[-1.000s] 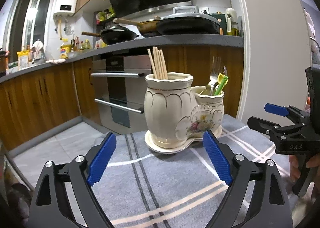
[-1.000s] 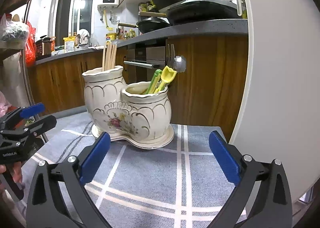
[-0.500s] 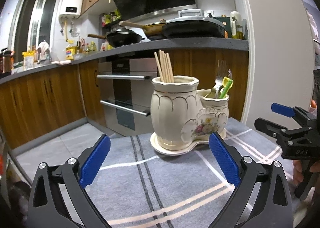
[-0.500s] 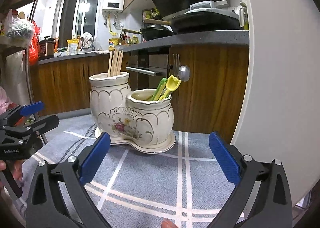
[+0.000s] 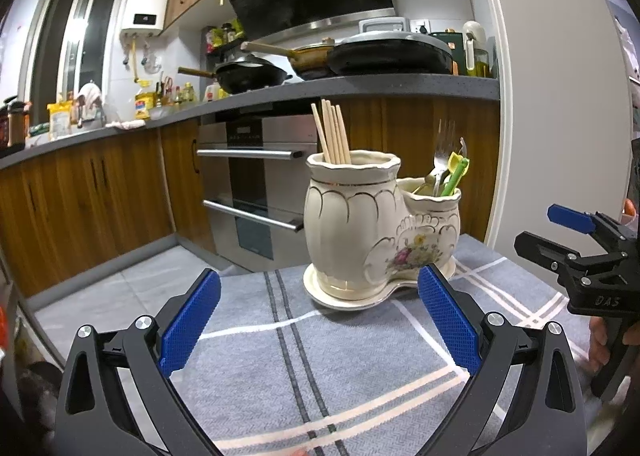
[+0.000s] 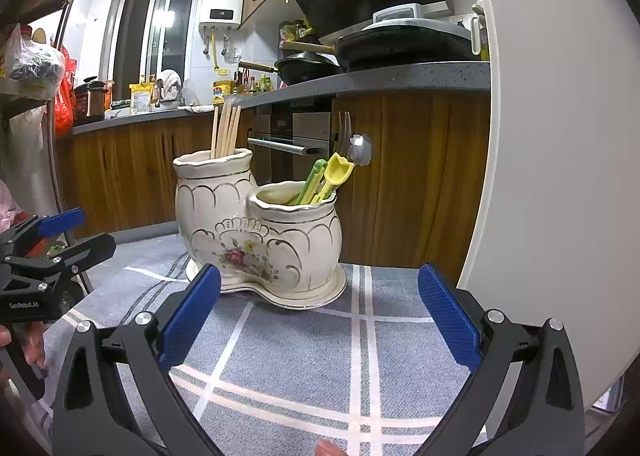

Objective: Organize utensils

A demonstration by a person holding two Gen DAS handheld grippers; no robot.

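The left gripper [image 5: 318, 314] stands with its blue pads spread wide and nothing between them; just ahead of it, slightly toward its right finger, the cream ceramic utensil holder [image 5: 376, 232] rests on the grey striped tablecloth [image 5: 256, 368]; the holder's taller pot carries wooden chopsticks [image 5: 332, 132], the lower pot a metal fork [image 5: 442, 152] and green and yellow plastic utensils [image 5: 454, 174]; the right gripper [image 6: 318, 314] also gapes empty, the holder ahead toward its left finger; each gripper shows at the far edge of the other's view, well apart.
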